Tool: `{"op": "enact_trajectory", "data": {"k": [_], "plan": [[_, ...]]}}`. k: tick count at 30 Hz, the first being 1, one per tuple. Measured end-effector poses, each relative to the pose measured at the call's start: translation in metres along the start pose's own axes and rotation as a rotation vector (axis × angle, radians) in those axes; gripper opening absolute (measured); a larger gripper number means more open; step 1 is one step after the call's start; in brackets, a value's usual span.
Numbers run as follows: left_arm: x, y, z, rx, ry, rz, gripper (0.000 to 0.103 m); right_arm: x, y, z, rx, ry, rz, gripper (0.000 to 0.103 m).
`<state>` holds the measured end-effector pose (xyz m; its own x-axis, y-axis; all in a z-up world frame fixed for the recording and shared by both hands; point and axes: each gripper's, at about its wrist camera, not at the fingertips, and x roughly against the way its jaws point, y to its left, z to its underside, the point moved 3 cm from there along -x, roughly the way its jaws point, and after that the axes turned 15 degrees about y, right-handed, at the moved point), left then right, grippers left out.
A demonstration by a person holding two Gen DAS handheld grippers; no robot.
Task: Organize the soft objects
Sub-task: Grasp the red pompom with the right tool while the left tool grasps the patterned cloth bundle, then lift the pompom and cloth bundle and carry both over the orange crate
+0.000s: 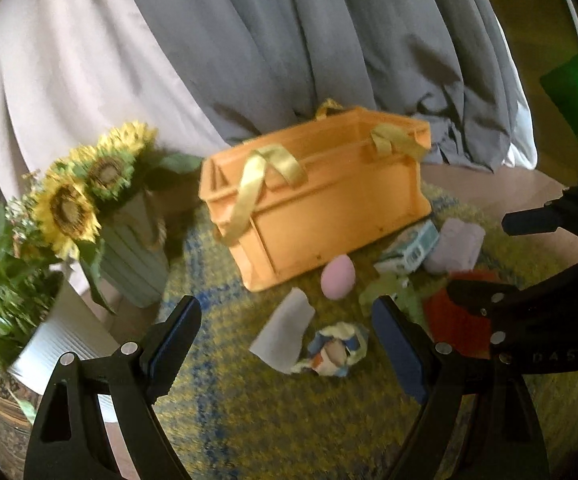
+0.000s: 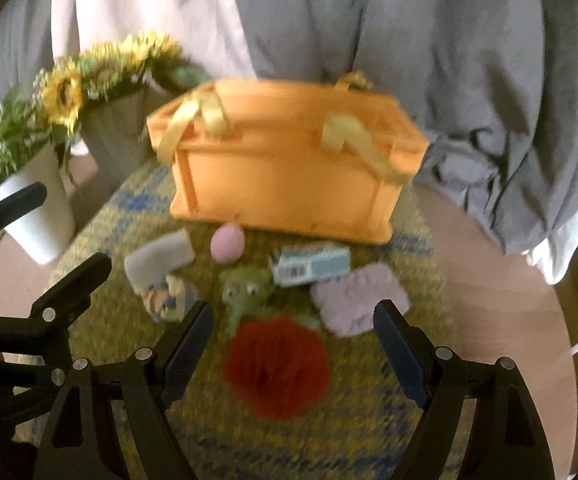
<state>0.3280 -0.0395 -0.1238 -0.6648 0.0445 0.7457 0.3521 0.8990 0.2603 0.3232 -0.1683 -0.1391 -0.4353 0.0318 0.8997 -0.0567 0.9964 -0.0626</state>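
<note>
An orange crate (image 1: 329,200) (image 2: 285,164) with yellow ribbon handles stands on a yellow-blue rug (image 1: 249,420) (image 2: 329,440). In front of it lie a pink egg (image 1: 337,276) (image 2: 228,242), a grey folded cloth (image 1: 283,334) (image 2: 159,260), a crumpled patterned cloth (image 1: 339,350) (image 2: 169,298), a green frog plush (image 2: 247,292), a tissue pack (image 1: 411,248) (image 2: 311,266), a lilac fluffy cloth (image 1: 455,244) (image 2: 359,300) and a red fuzzy object (image 2: 277,368) (image 1: 447,316). My left gripper (image 1: 287,340) is open above the grey and patterned cloths. My right gripper (image 2: 293,348) is open over the red object.
A ribbed grey vase with sunflowers (image 1: 89,192) (image 2: 105,76) and a white pot with a green plant (image 1: 53,344) (image 2: 37,208) stand left of the crate. Grey and white curtains (image 1: 289,40) hang behind. Wooden floor (image 2: 489,280) lies right of the rug.
</note>
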Motion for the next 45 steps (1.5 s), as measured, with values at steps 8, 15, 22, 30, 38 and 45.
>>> {"op": "enact_trajectory", "data": {"k": [8, 15, 22, 30, 38, 45], "plan": [[-0.027, -0.010, 0.006, -0.039, 0.067, 0.060, 0.086, -0.030, -0.004, 0.007, -0.043, 0.124, -0.044, 0.083], [-0.053, -0.018, 0.010, -0.070, 0.138, 0.139, 0.080, -0.054, -0.008, 0.011, -0.063, 0.199, -0.046, 0.083], [-0.080, -0.022, 0.014, -0.077, 0.212, 0.183, 0.068, -0.071, -0.009, 0.012, -0.066, 0.246, -0.042, 0.079], [-0.100, -0.029, 0.014, -0.078, 0.249, 0.220, 0.058, -0.081, -0.004, 0.008, -0.032, 0.261, -0.086, 0.063], [-0.104, -0.031, 0.014, -0.063, 0.263, 0.236, 0.042, -0.082, 0.000, 0.009, -0.007, 0.248, -0.103, 0.044], [-0.089, -0.027, 0.011, -0.046, 0.228, 0.228, 0.040, -0.072, 0.000, 0.012, -0.002, 0.218, -0.106, 0.041]]}}
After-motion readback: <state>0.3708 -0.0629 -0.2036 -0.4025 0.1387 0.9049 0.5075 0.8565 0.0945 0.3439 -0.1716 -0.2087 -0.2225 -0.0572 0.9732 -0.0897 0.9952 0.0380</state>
